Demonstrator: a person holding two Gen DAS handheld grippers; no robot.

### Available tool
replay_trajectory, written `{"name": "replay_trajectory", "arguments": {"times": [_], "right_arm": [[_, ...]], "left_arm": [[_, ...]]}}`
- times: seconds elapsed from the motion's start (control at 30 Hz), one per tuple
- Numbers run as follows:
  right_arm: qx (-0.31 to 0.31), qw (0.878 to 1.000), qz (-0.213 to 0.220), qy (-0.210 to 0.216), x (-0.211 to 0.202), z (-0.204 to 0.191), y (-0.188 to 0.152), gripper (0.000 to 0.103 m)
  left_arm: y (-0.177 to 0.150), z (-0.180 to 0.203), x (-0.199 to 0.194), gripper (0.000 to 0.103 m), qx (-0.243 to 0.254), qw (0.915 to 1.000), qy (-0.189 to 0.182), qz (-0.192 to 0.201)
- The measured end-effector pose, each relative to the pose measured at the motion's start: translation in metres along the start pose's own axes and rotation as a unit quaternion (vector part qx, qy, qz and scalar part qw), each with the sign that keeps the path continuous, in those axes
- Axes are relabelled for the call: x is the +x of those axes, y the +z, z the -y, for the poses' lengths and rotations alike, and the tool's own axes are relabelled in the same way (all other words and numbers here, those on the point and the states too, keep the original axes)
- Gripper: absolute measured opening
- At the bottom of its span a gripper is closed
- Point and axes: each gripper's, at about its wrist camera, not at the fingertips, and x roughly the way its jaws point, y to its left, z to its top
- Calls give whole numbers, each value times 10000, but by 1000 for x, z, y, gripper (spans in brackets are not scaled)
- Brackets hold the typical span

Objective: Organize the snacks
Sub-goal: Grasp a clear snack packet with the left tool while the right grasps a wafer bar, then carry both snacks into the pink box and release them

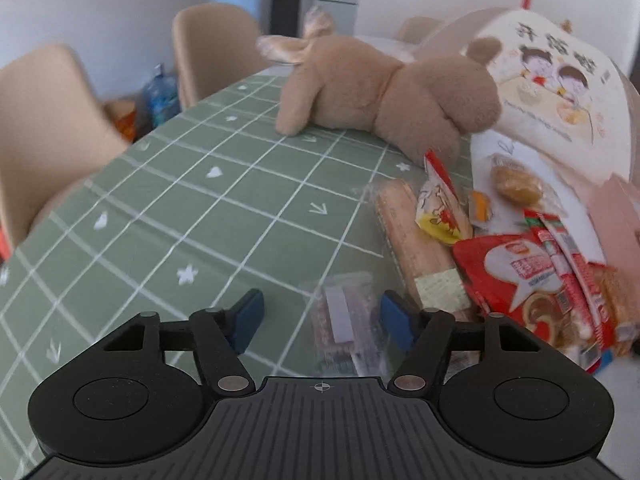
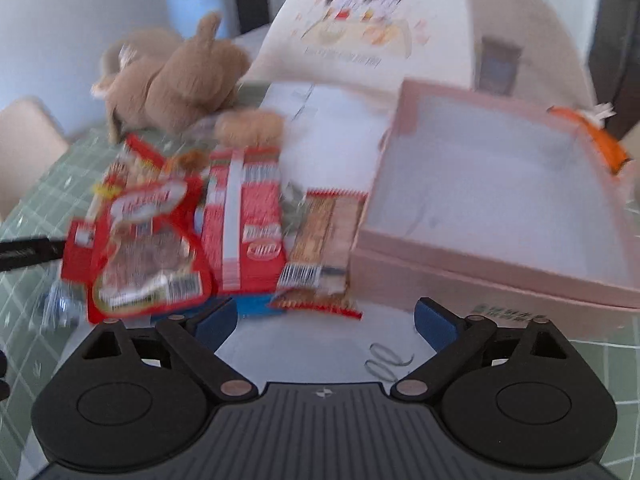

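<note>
My left gripper (image 1: 322, 320) is open and low over the green checked tablecloth (image 1: 180, 208), its jaws either side of a small clear-wrapped snack (image 1: 344, 320). To its right lies a pile of snacks: a long biscuit pack (image 1: 416, 236), a yellow and red packet (image 1: 440, 204), a red pouch (image 1: 516, 276) and a round bun (image 1: 516, 184). My right gripper (image 2: 324, 322) is open and empty in front of the same pile, with a red pouch (image 2: 140, 248), a red stick pack (image 2: 244, 220) and a brown bar (image 2: 316, 232). An empty pink box (image 2: 496, 184) sits to the right.
A tan plush toy (image 1: 384, 96) lies at the back of the table, next to the box's raised illustrated lid (image 1: 560, 92). White paper (image 2: 312, 352) lies under my right gripper. Beige chairs (image 1: 212, 52) stand along the left side. A water jug (image 1: 160, 96) stands on the floor.
</note>
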Motion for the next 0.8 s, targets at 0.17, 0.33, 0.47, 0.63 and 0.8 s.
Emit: {"name": "replay_trajectory", "arguments": {"times": [0.17,0.33,0.47,0.63,0.8], "right_arm": [[937,9943,229,-452,18,-7,6,95],[806,9954,117,-504,37,-16,6,52],[223,9989,-16,-403,17,-17,-5,50],[-237,9984,-503,99,-20,9,-44,50],[-685,9957,-493,385,-47,19,-56,60]], "left_arm": [[-11,10,-9,44,791,9967,-185,-12],[-38,22,-42,43,1097,9922,-536,-269],[-62,41,-68,43,1088,9886,-908,-508],[-87,71,-91,43,1077,9819,-1390,-709],[-96,90,-97,45,1417,9794,-1219,-759]]}}
